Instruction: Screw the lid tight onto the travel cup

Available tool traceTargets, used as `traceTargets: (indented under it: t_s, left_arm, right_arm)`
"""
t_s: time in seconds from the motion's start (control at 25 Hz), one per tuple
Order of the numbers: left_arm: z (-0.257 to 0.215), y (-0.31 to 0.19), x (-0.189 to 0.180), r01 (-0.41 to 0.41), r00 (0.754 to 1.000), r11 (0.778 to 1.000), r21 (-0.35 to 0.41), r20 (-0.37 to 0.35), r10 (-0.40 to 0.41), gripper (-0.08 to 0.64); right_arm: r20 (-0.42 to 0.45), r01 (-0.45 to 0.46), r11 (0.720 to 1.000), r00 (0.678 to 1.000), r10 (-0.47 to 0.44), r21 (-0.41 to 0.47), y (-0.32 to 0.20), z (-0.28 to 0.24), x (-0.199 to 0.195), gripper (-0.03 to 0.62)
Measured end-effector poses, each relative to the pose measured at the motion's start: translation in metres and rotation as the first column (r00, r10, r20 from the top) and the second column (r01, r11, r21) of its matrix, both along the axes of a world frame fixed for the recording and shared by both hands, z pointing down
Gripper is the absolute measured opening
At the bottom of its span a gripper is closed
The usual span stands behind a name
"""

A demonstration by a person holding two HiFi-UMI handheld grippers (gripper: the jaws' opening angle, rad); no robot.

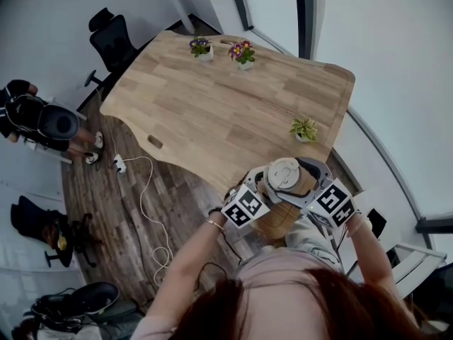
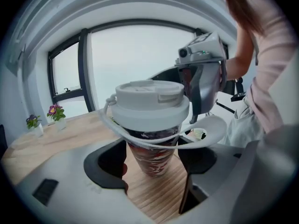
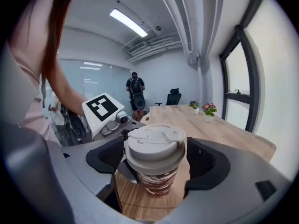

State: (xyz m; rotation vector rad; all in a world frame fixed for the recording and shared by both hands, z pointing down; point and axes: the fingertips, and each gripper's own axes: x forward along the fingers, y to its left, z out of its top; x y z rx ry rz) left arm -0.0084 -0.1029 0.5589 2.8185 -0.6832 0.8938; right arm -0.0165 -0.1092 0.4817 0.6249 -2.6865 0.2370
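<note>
White lid (image 3: 155, 143) was seated on travel cup (image 2: 152, 154) | cup clamped by left gripper (image 2: 154, 166), lid by right gripper (image 3: 155, 161) | final tightening judged outstanding

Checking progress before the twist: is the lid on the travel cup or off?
On. The lid sits level on the travel cup, between the jaws of the right gripper; how tight cannot be told.

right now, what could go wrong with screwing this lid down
The cup stands near the table edge; a slip could knock it off.
The lid has a loose strap looping out beside the right gripper; it may snag.
The left gripper grips the tapered cup, which might spin.
</note>
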Motion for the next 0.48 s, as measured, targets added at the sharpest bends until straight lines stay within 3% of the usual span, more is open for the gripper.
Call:
traceTargets:
  t_s: [0.2,0.28,0.36,0.48]
  left_arm:
    - [0.0037,0.0031,-0.0024,-0.059,0.998,0.998,0.001,0.03,0.059,0.339]
    - [0.0044,0.0023,-0.0022,-0.069,0.997,0.998,-0.001,0.035,0.069,0.339]
    - [0.0038,0.0011,-0.0021,-0.06,0.998,0.998,0.0,0.034,0.06,0.339]
    - [0.0019,-0.001,-0.0009,-0.01,1.0,1.0,0.016,0.023,0.01,0.339]
  right_arm:
    - [-0.055,0.138,0.99,0.989,-0.139,-0.024,0.003,0.0035,-0.007,0.383]
    - [-0.061,0.156,0.988,0.986,-0.157,-0.02,0.003,0.0058,-0.0083,0.383]
    - [-0.051,0.124,0.992,0.991,-0.123,0.002,0.0014,0.0053,-0.0085,0.383]
    - [-0.018,-0.012,0.999,1.0,0.013,0.042,-0.0014,0.0031,-0.0068,0.383]
